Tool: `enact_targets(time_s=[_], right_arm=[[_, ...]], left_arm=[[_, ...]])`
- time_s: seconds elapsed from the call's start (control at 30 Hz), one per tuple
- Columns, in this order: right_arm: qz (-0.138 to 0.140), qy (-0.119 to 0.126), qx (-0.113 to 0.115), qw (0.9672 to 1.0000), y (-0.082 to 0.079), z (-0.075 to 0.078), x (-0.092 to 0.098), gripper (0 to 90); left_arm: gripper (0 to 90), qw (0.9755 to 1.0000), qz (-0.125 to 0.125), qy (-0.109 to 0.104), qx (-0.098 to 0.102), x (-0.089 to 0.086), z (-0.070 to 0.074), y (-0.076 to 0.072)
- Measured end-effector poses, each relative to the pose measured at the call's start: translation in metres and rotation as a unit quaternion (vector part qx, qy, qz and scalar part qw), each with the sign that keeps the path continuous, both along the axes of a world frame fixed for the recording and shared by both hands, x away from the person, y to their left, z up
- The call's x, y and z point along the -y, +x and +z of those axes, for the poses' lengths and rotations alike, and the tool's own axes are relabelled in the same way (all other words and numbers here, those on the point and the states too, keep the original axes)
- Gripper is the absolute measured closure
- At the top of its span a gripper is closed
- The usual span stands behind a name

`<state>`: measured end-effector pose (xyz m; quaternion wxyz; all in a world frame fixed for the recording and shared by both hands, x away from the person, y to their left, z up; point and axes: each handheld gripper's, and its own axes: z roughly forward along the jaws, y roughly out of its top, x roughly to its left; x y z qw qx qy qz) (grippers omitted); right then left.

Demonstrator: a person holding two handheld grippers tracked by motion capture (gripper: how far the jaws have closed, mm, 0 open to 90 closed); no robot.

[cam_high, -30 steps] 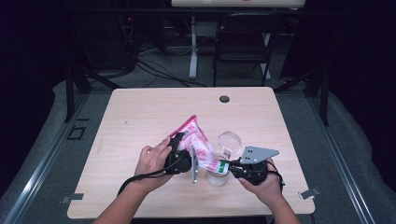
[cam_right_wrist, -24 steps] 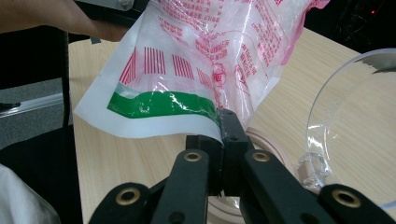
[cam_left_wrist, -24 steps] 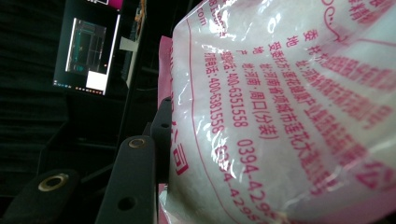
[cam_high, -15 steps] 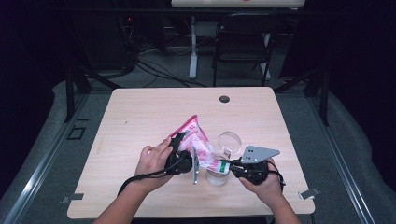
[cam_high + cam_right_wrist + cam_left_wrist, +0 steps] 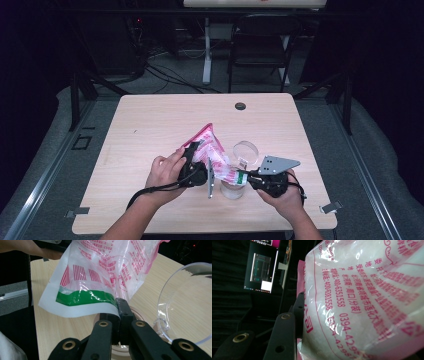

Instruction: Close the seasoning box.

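The right tool [image 5: 119, 315] has its two black jaws pressed together on the lower edge of a plastic bag [image 5: 105, 272], pinching the film beside a green band; its own view shows this closely, along with a clear cup [image 5: 185, 305] lying on its side just to the right.

The left tool [image 5: 192, 170] grips the same bag [image 5: 367, 305] higher up, its jaws partly spread around the bulging, filled part. That tool's view shows red print on the film and white contents pressing against one jaw.

The high view adds the layout: the bag [image 5: 210, 150] is held tilted above the middle of the tabletop [image 5: 150, 125], stretched between both tools, with the cup [image 5: 245, 151] just beside it.
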<state>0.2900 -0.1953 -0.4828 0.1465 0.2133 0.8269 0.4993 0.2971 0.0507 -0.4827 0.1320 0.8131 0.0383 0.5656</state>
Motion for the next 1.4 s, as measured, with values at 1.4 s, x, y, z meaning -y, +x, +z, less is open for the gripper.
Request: enact_targets(time_s=[1.4], right_arm=[[0.001, -0.001, -0.004, 1.0000, 0.0010, -0.0027, -0.0007, 90.0]], left_arm=[[61.2, 0.9999, -0.001, 0.011, 0.010, 0.0004, 0.0036, -0.0015]])
